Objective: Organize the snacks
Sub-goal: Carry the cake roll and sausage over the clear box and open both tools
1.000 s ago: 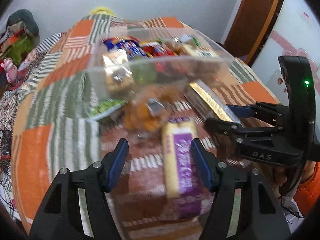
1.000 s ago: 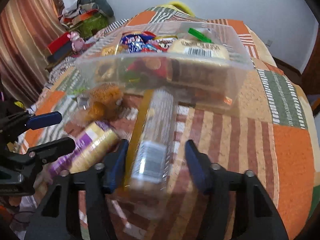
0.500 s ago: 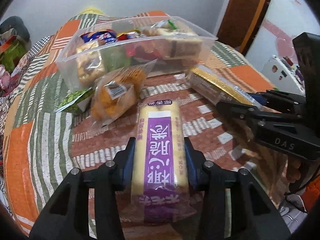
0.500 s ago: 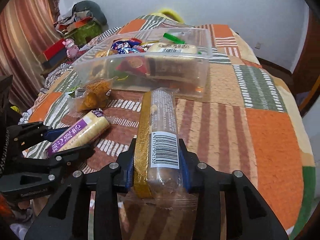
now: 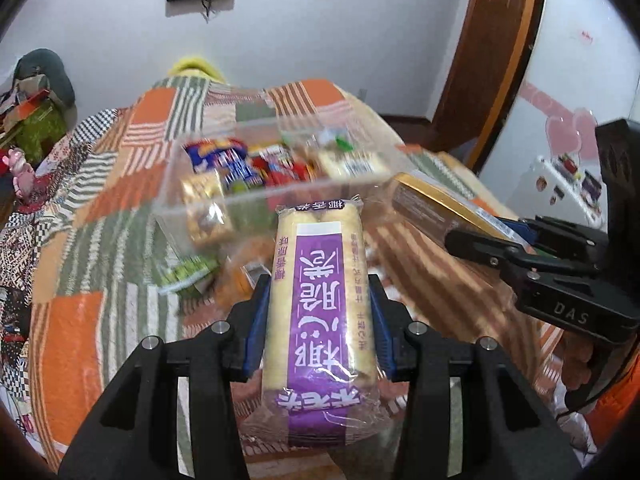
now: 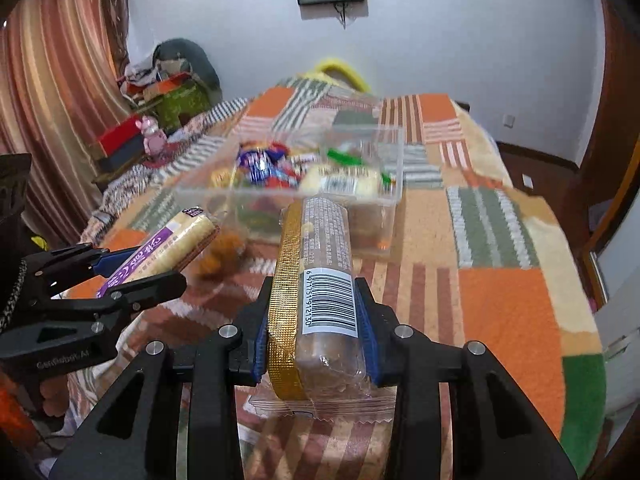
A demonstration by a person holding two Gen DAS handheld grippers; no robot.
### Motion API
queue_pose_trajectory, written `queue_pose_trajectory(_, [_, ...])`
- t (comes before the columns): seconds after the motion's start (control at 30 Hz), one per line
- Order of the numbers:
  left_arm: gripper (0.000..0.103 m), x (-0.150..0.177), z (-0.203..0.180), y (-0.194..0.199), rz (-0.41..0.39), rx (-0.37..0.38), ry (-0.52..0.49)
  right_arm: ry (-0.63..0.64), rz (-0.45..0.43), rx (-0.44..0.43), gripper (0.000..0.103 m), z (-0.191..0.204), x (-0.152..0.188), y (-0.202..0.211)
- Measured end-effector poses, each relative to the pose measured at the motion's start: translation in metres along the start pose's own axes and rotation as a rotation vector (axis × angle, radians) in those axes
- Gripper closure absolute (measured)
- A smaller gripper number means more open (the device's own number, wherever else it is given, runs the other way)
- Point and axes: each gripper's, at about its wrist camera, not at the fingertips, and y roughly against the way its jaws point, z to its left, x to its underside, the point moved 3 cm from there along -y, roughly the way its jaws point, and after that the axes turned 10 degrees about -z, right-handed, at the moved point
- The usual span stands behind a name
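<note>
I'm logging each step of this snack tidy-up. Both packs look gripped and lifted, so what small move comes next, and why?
Probably carry both forward over the clear bin and lower them in. The left gripper is shut on the purple cracker pack, the right gripper on the gold-edged biscuit pack. Both packs point at the bin, which already holds snacks.

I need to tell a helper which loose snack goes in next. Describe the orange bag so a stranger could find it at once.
Start at the clear tub of snacks on the patchwork blanket. Just in front of its near wall, beside a small green packet, lies the orange bag. It is the only lumpy, see-through bag of orange-brown pieces; the two long packs nearby are held up in the tongs.
</note>
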Motion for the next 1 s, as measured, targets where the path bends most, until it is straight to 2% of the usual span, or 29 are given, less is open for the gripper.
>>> queue_pose_trajectory(0.47, [0.058, -0.066, 0.045, -0.013, -0.106, -0.085, 0.039, -0.011, -0.112, -0.021, 0.069, 0.016, -0.056, -0.028])
queue_pose_trajectory(0.73, [0.058, -0.082, 0.069, -0.048, -0.094, -0.12, 0.06, -0.018, -0.113, -0.017, 0.069, 0.025, -0.079, -0.068])
queue_pose_trajectory(1.0, [0.058, -0.088, 0.085, -0.091, -0.056, -0.113, 0.097, -0.001, -0.063, 0.007, 0.069, 0.031, -0.081, -0.111])
